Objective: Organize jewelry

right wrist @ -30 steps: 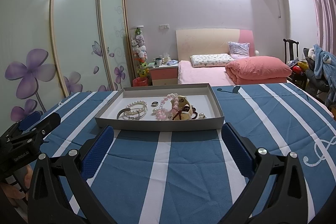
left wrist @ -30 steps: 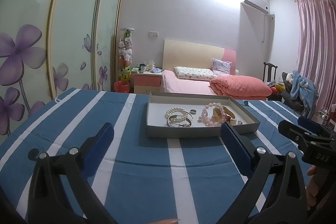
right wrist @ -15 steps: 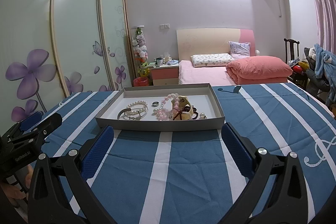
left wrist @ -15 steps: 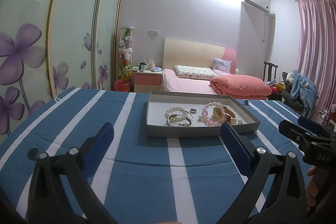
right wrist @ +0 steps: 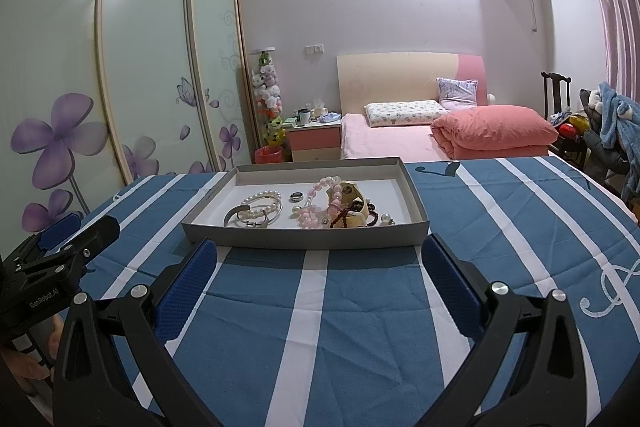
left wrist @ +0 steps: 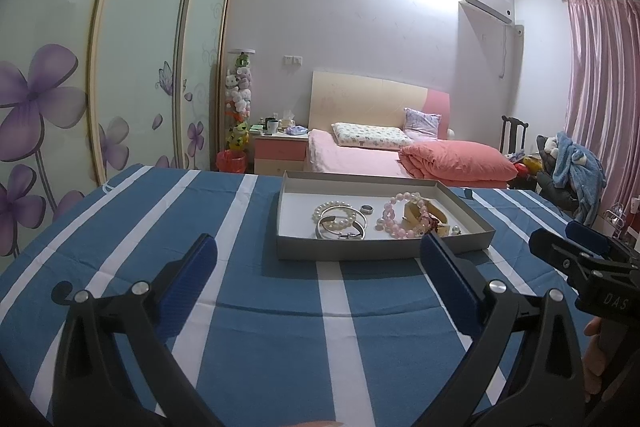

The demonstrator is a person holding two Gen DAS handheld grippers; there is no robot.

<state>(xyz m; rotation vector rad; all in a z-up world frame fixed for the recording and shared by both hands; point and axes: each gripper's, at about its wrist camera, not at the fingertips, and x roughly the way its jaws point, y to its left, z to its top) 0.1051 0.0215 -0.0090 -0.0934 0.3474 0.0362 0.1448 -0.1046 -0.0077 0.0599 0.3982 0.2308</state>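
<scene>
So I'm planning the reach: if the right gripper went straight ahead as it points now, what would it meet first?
Probably the near wall of the tray, which sits dead ahead between the open jaws of the right gripper. If it is held higher than the wall, it would pass over to the jewelry; height is unclear.

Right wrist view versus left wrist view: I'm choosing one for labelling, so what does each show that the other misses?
Only the right wrist view shows the dark bead string on the yellow band, the white swirl print on the cloth, and the left tongs from the side.

Only the left wrist view shows the right tongs from the side, and the whole pink curtain.

Both show the tray on the striped cloth, with the pearl bracelet, silver bangle, ring and pink bracelet. Both tongs are open and empty.
</scene>
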